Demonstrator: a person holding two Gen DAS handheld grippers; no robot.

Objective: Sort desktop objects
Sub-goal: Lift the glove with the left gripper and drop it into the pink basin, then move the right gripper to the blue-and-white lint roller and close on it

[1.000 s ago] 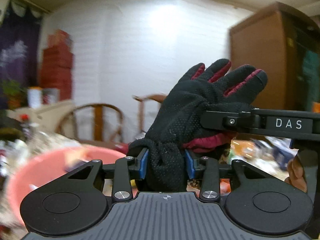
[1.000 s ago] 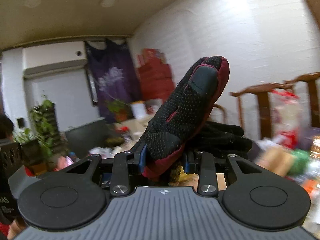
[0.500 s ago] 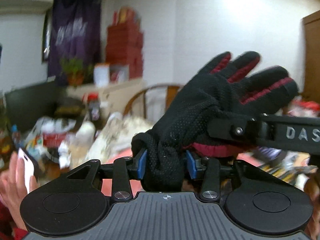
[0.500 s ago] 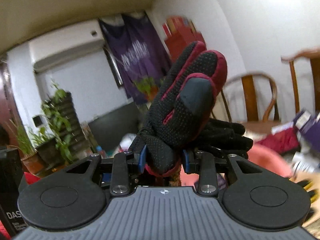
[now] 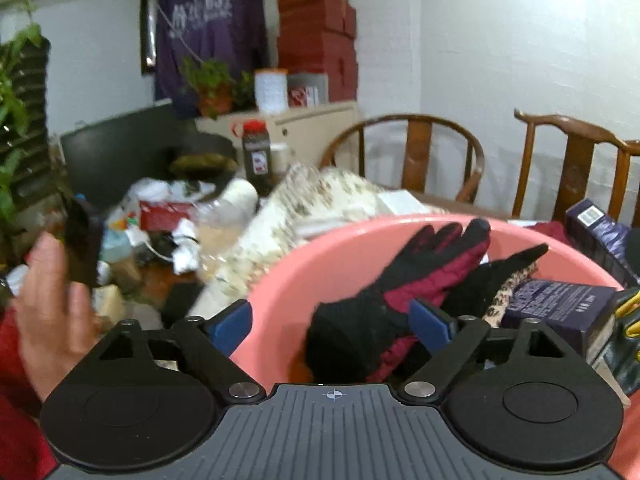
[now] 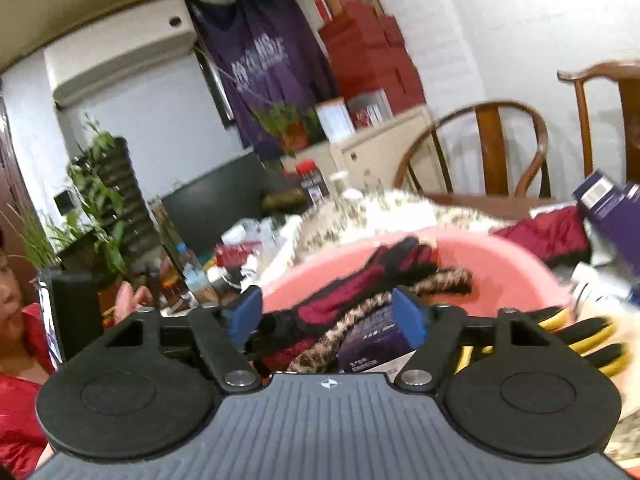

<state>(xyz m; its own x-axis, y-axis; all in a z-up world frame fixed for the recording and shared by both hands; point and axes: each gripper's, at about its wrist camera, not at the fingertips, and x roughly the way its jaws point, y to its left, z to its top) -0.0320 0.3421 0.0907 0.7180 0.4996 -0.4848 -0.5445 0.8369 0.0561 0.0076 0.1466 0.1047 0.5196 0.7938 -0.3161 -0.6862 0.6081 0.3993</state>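
Both jaws are opening, pads clear of the black-and-red gloves (image 5: 404,292) now lying in the pink basin (image 5: 320,256). Drop step looks done. Next: pull back and pick another item off the bench.

Black-and-maroon glove (image 5: 404,280), knit with dotted palm: lies slack inside the pink plastic basin (image 5: 320,264), cuff nearest, fingers pointing to the far rim. It rests on a leopard-print item (image 6: 384,300) beside a dark purple box (image 5: 560,308).

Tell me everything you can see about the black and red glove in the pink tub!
The glove is black with dark red panels between its fingers and along the side, and looks like soft fabric. It lies slanted inside the pink tub, cuff nearest, fingers towards the far rim. It lies partly on other things in the tub. The left tongs are opening around its cuff.
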